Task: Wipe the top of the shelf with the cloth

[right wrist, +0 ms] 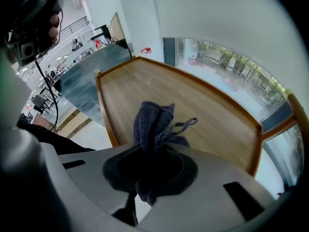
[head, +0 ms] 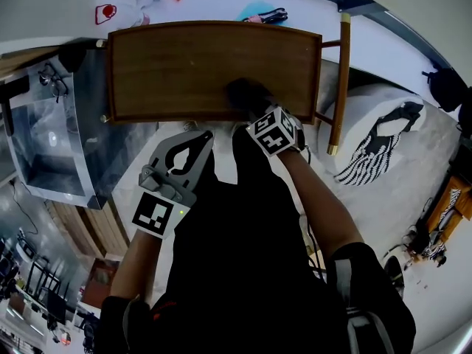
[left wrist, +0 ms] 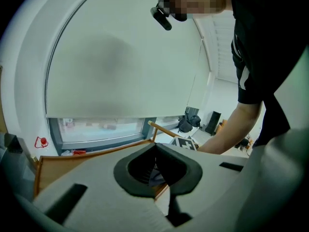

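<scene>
Pinches the dark cloth (right wrist: 153,122) in the right gripper (head: 258,113), fingers (right wrist: 190,170) clamped on a bunched fold so that a loose wad sticks out past the tips as a wiping pad. Seems to rest that wad on the shelf top (head: 184,65), near the front edge and right of the middle, just inside the raised rim (right wrist: 108,115). Reaches in from the front with the arm stretched over the edge, probably so that the cloth, not the hard fingers, meets the wood.

Holds the left gripper (head: 198,137) back, short of the front rim and off the wood, fingers (left wrist: 193,168) pressed together on nothing. Likely parks it there to leave the whole surface free for the sweep.

Looks like wiping under way; cannot judge from the wood how much is done. Calls next for strokes to the left, where most of the bare wood lies, with enough downward press to flatten the wad. Needs care at the rim, where the fold could catch and slip out of the pinch.
</scene>
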A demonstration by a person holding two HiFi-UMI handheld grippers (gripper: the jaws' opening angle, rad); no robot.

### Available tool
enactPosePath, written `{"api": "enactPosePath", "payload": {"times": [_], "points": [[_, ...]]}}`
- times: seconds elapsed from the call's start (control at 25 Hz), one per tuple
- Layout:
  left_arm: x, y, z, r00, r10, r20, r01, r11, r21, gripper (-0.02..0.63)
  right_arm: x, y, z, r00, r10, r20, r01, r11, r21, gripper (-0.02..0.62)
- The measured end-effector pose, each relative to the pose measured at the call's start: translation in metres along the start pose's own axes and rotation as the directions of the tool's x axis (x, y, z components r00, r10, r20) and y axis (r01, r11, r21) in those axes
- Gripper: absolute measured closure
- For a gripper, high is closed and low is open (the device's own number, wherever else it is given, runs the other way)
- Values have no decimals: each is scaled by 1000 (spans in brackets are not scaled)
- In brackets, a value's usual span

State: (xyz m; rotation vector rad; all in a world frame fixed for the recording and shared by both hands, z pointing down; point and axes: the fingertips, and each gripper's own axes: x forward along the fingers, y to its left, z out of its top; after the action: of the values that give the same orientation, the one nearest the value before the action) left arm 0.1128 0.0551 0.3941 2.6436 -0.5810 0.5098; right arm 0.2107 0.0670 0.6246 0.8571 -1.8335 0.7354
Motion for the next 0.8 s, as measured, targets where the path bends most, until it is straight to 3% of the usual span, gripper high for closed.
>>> {"api": "enactPosePath", "payload": {"times": [0.8], "points": [[40, -21, 26, 997, -75, -20, 76, 995, 61, 586, -30, -52, -55, 995, -90, -49, 95, 990, 102, 552]]}}
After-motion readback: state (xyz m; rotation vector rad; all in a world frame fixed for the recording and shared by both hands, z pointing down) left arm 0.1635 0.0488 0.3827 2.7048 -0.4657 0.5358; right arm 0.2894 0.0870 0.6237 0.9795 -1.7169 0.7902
